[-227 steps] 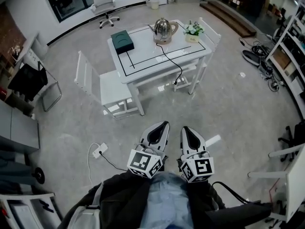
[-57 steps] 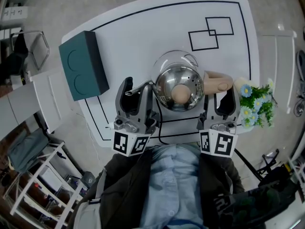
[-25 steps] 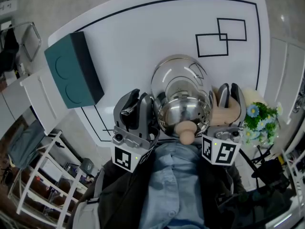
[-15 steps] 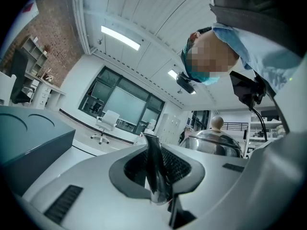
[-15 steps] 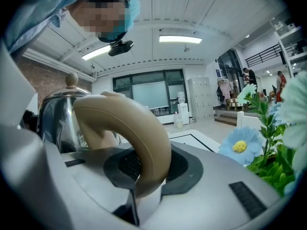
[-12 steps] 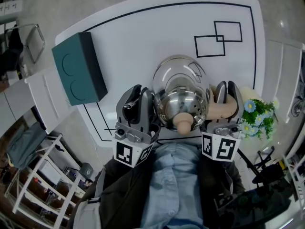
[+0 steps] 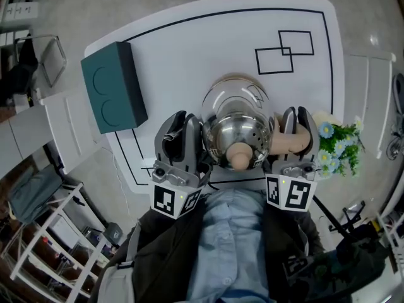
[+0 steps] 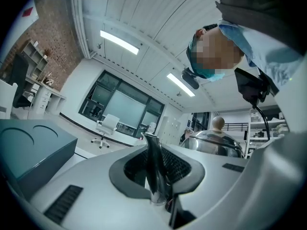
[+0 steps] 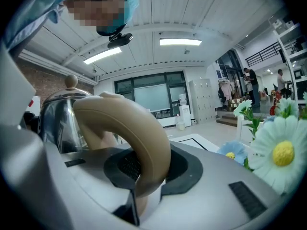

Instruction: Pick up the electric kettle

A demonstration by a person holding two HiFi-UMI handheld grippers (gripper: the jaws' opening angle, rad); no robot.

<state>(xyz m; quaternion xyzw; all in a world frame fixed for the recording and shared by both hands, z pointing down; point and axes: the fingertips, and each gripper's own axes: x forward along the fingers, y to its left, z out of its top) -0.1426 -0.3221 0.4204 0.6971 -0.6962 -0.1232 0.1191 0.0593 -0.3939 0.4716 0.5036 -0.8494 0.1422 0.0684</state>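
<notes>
Grasp looked done, lift in hand. Left gripper was clamped on the spout, right gripper on the handle. Both sat side by side, pointing away from the person. Kettle hung between them over the table's near edge. Next: raise both evenly, since the thin spout could slip.

glossy metal kettle, matt handle
</notes>
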